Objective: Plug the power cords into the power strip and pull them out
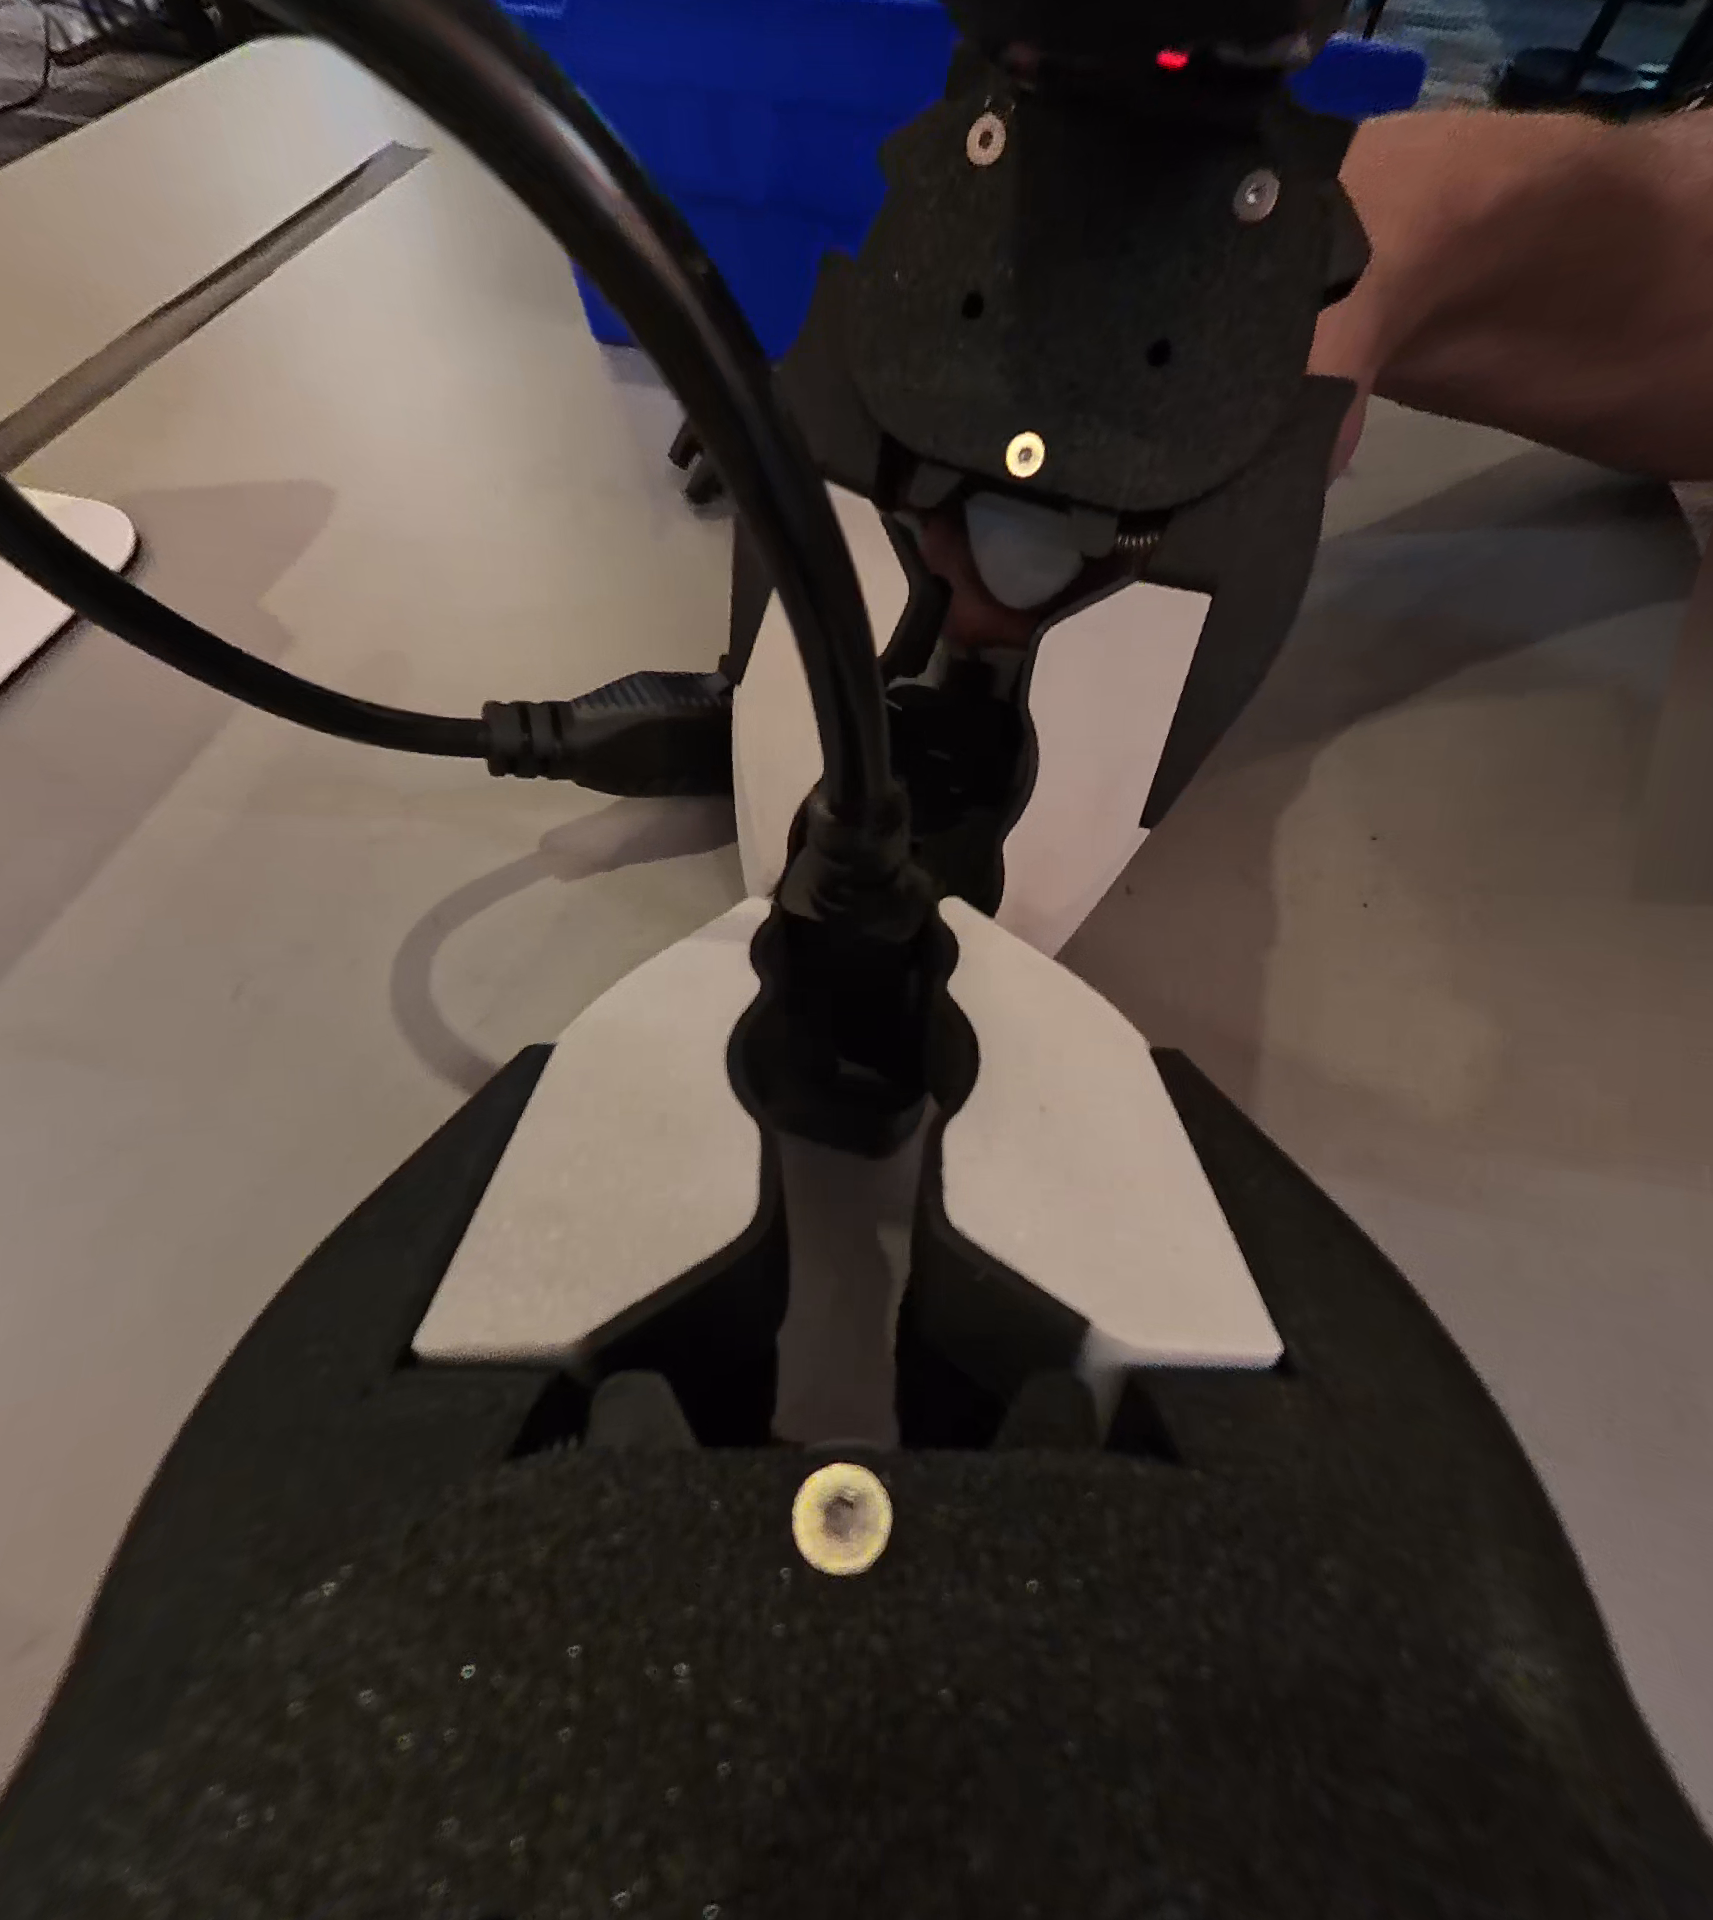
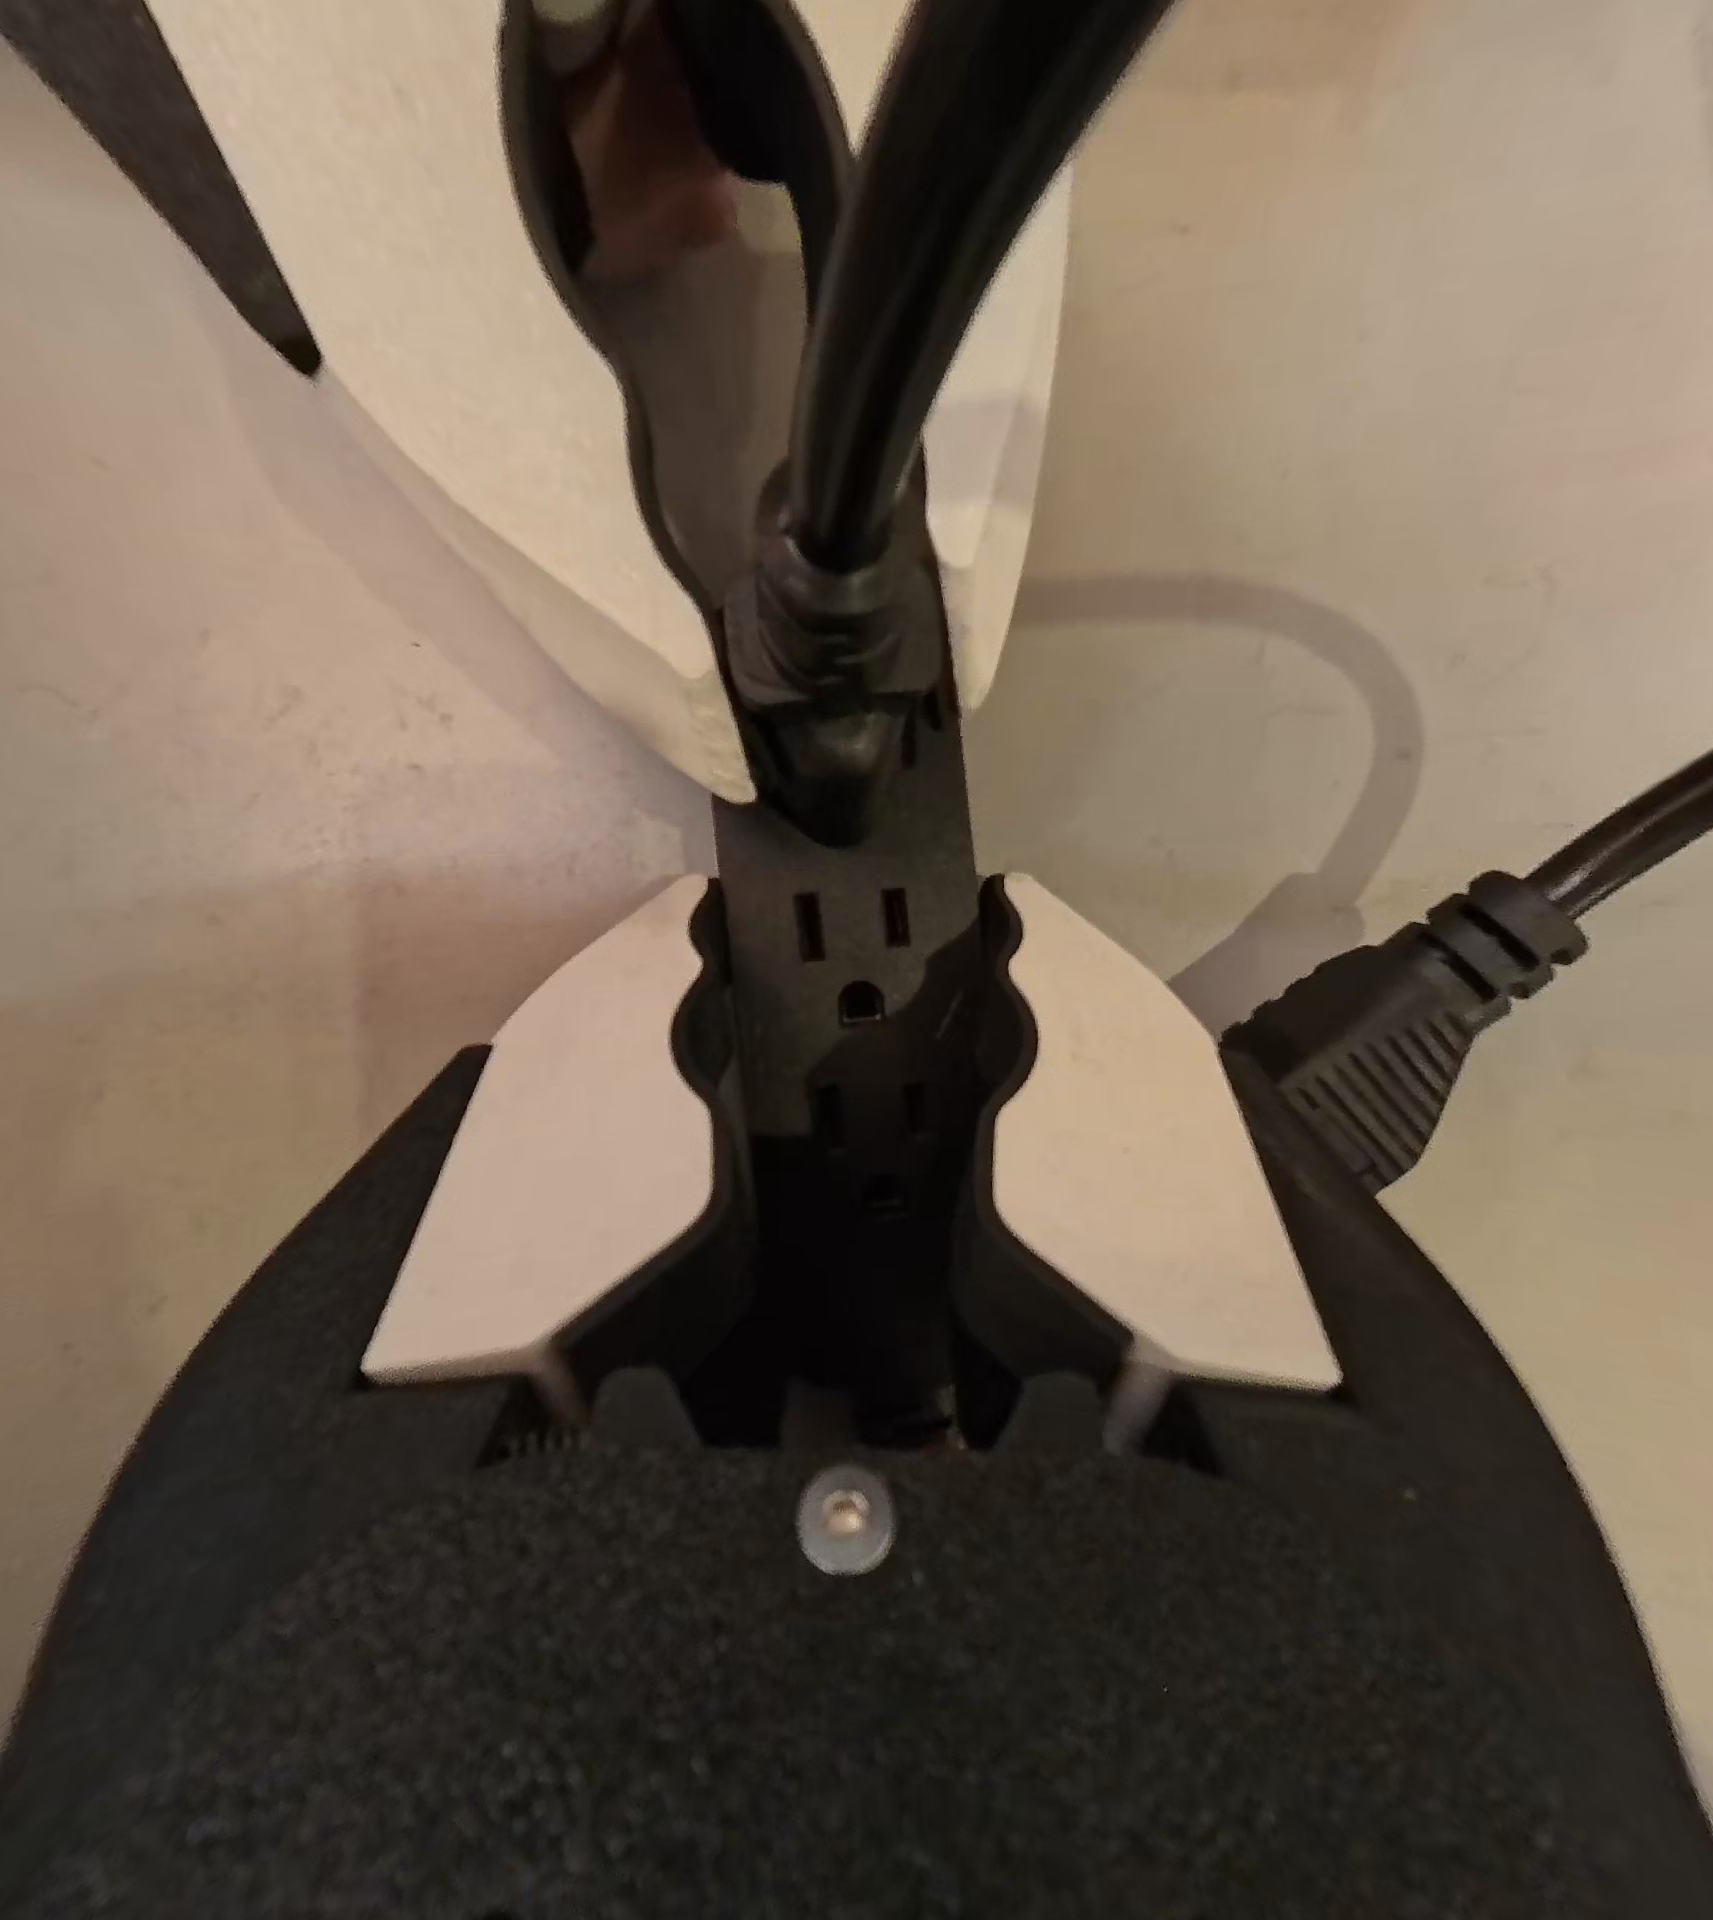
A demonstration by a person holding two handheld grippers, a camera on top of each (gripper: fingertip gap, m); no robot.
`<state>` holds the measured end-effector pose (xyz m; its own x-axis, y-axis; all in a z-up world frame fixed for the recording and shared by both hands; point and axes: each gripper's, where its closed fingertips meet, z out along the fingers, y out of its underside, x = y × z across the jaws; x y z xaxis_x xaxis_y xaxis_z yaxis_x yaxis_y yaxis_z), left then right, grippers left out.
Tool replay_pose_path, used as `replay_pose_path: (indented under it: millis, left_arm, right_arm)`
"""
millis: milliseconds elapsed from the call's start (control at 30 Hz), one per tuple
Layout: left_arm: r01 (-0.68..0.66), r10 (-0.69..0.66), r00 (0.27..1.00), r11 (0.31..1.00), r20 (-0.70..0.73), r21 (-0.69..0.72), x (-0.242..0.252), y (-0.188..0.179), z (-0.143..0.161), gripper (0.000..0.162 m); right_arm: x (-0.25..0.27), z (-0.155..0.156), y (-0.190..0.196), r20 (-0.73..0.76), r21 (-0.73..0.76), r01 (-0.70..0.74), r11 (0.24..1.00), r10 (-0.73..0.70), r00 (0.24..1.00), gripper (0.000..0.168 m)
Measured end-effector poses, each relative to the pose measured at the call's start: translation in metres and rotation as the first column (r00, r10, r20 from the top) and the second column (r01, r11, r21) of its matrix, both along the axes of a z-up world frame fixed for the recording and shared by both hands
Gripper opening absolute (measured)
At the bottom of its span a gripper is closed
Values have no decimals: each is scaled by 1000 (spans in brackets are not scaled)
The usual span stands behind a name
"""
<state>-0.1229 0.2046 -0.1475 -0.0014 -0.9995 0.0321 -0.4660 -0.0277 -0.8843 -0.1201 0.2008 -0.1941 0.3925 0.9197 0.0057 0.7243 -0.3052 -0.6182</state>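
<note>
Claws clamp: left claw [image 1: 847, 997] on ribbed black plug [image 1: 847, 883], right claw [image 2: 852, 997] on matte power strip [image 2: 852, 935].

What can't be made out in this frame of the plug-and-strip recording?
- Prongs of the held plug: hidden in the right wrist view, so whether it is fully seated cannot be told.
- Power strip ends: covered by both grippers' fingers.
- Second plug: prongs hidden behind the right gripper.
</note>
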Motion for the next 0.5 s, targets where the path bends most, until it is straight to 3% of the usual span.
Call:
replay_pose_path:
  millis: [367,500]
  left_arm:
    - [28,-28,999,999,-18,20,0,0,-3,23]
    - [49,-49,999,999,8,-22,-2,-3,2,24]
  right_arm:
    - [1,-1,2,48,14,16,1000,-16,999,47]
    - [-2,14,-4,-103,-52,28,998,-34,994,46]
